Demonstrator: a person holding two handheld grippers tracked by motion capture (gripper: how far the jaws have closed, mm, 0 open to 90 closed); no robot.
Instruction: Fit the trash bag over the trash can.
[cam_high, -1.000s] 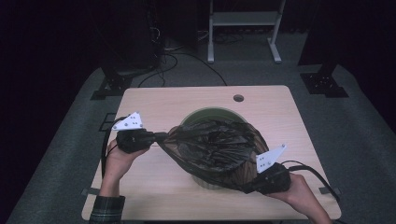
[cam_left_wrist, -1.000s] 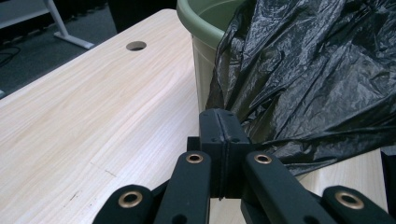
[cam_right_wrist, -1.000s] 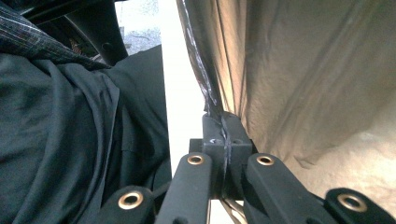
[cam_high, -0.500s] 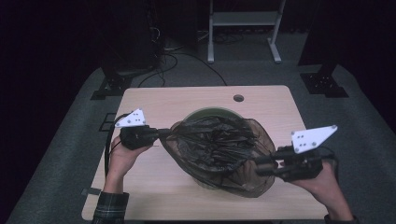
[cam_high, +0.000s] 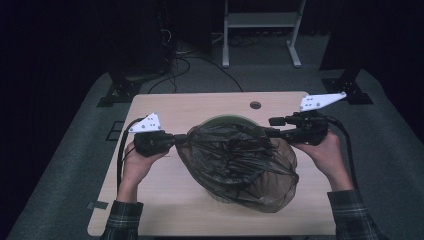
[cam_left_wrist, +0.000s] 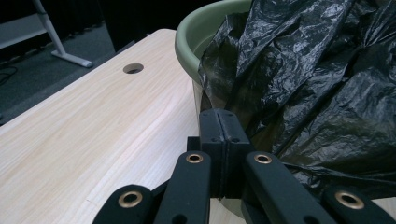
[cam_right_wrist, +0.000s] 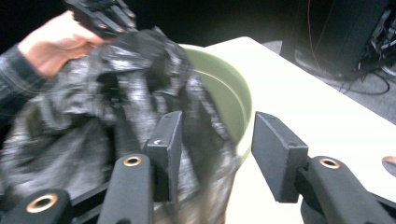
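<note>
A: High view, centre of the frame: we are fitting the black bag (cam_high: 240, 165) over the green bin (cam_high: 226, 121), which is standing on the wooden table (cam_high: 165, 210). A second ago the right gripper (cam_high: 272, 127) was sitting at the lower right, at the bag's near edge. Now it is sitting higher, at the right of centre, level with the bin's rim.

B: We are reading that as a release and a reach. Its jaws have just been opening, so the near edge of the bag is hanging free toward the lower right, outside the bin. The bag is draping over the bin, not yet lining it.

A: Right gripper view: the jaws are standing about half apart. Blurred bag film is lying against the left pad, and the rim is showing in the gap. We are seeing no pinch on either.

B: And the left gripper (cam_high: 181, 139)?

A: Left gripper view: its fingers (cam_left_wrist: 219, 140) are pressing fully together, clamping the bag's edge just beside the bin wall. That hand is anchoring the left side of the bag.
</note>
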